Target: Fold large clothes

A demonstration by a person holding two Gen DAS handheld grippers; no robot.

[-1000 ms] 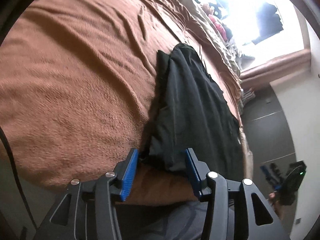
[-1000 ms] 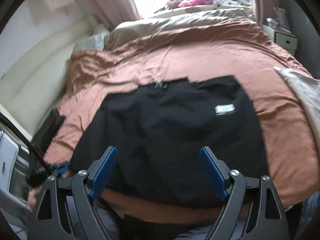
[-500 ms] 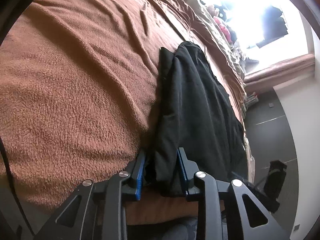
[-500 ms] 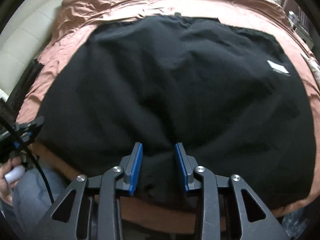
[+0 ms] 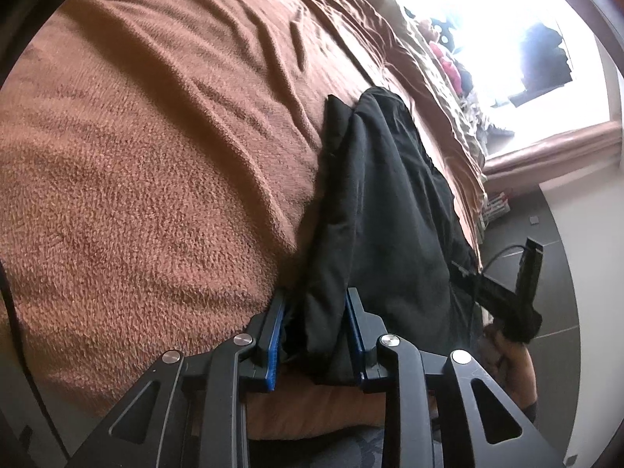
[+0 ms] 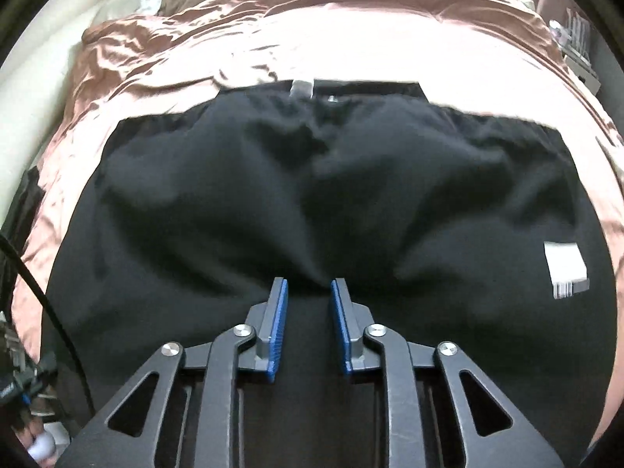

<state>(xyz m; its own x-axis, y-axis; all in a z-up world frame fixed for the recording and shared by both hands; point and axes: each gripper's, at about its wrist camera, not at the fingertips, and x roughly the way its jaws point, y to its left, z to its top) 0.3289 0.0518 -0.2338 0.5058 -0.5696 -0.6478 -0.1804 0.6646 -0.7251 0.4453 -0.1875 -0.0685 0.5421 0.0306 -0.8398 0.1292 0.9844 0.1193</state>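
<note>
**Near edge of the bed: both tongs on the black garment**

At the bed's near edge, my left gripper (image 5: 316, 323) has narrowed since a second ago and now pinches a bunched fold of the black garment (image 5: 390, 202) between its blue pads (image 5: 273, 335). My right gripper (image 6: 308, 319), wide open above the cloth a second ago, has dropped close to the near hem; its jaws are closing with black fabric gathering between them. The garment (image 6: 312, 195) lies flat on the brown blanket (image 5: 156, 156), its long axis along the near edge, collar tag (image 6: 301, 87) towards the far pillows, white label (image 6: 565, 263) at the right side.
</note>
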